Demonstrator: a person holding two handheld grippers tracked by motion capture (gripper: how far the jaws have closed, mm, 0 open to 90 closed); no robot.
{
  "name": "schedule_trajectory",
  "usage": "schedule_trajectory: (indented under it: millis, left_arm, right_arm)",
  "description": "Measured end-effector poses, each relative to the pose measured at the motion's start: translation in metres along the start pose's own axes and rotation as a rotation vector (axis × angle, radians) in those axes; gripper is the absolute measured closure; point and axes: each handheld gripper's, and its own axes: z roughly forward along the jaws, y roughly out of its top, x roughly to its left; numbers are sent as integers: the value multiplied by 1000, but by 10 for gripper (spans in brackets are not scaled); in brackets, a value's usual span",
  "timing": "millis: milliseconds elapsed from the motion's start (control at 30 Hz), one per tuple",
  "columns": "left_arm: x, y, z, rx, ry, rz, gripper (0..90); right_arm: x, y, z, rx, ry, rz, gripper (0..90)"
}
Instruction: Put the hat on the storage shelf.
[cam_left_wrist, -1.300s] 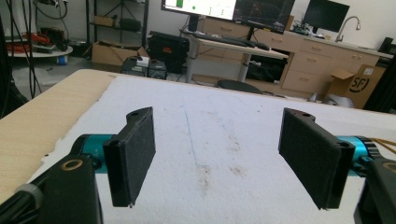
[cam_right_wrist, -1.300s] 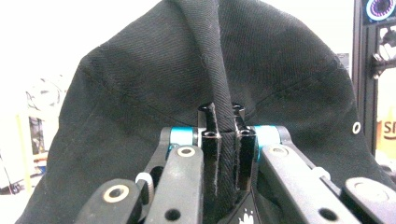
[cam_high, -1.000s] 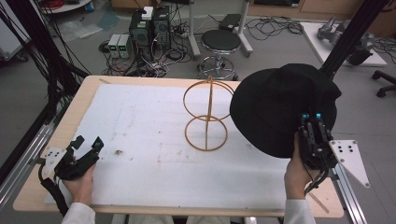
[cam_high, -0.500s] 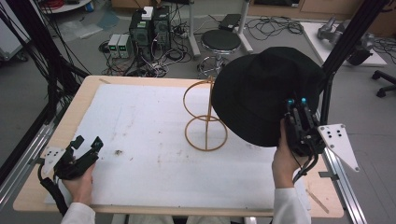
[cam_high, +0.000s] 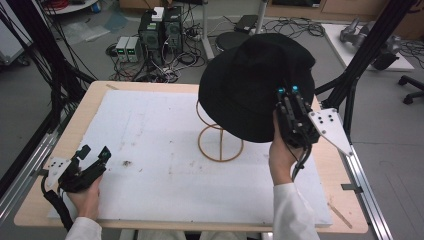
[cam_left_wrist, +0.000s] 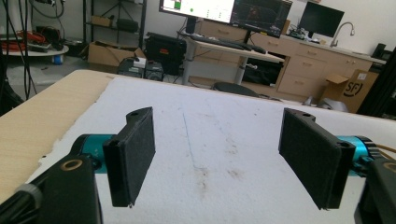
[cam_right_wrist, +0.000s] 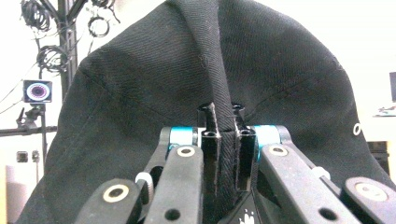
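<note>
High view: since a second ago, my right gripper (cam_high: 286, 91) has carried the black hat (cam_high: 250, 85) left and up, so it now hangs over the top of the wire stand (cam_high: 220, 142), which has not moved. The hat's crown points away from me and its brim edge runs into the jaws, which pinch it tight. My left gripper (cam_high: 94, 153) rests unmoved near the white mat's (cam_high: 160, 135) left edge, jaws spread wide with nothing between them.
</note>
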Motion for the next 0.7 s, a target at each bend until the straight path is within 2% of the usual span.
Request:
schedule_trajectory:
  millis: [200, 400, 700]
  left_arm:
    - [2, 0, -1, 0, 3, -1, 273]
    - [2, 1, -2, -4, 5, -3, 273]
    - [3, 1, -2, -3, 6, -2, 273]
  right_arm:
    - [17, -4, 21, 20, 32, -11, 855]
    - [29, -7, 35, 43, 54, -13, 855]
    - [34, -21, 45, 100, 68, 3, 856]
